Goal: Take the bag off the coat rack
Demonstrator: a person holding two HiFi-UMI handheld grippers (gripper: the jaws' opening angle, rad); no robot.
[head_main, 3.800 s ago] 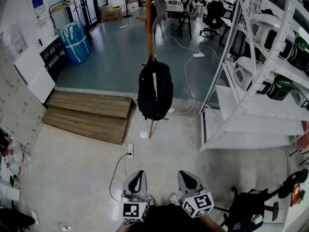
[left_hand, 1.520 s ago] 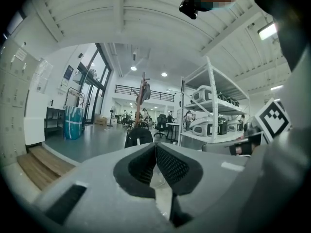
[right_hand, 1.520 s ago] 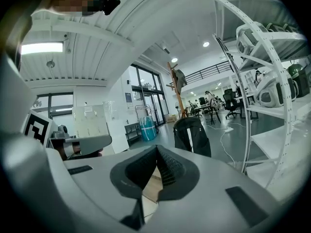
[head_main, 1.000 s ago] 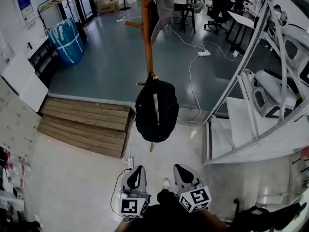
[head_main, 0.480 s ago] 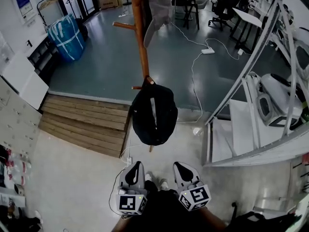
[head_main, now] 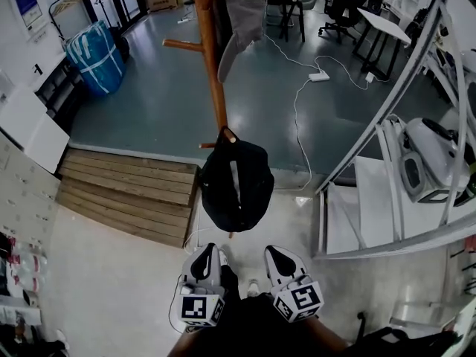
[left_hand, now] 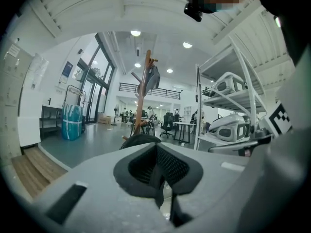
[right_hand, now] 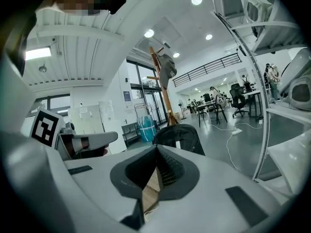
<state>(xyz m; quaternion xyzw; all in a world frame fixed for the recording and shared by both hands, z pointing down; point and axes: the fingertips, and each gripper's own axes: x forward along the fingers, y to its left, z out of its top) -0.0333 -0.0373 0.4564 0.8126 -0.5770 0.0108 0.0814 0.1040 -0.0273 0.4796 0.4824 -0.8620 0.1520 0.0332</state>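
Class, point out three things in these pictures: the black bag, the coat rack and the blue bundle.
black bag (head_main: 251, 192): head view, middle of its black front.
coat rack (head_main: 210, 65): head view, on the upright wooden pole.
blue bundle (head_main: 93, 54): head view, middle of its wrapped side.

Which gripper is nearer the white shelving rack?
Right. The right gripper is just left of the white shelving rack, near its lower shelf. The left gripper sits further left, beyond the right one, with the hanging black bag ahead of it.

Wooden platform (head_main: 126, 192), blue wrapped bundle (head_main: 93, 54), white shelving (head_main: 368, 199), white power strip (head_main: 320, 76)
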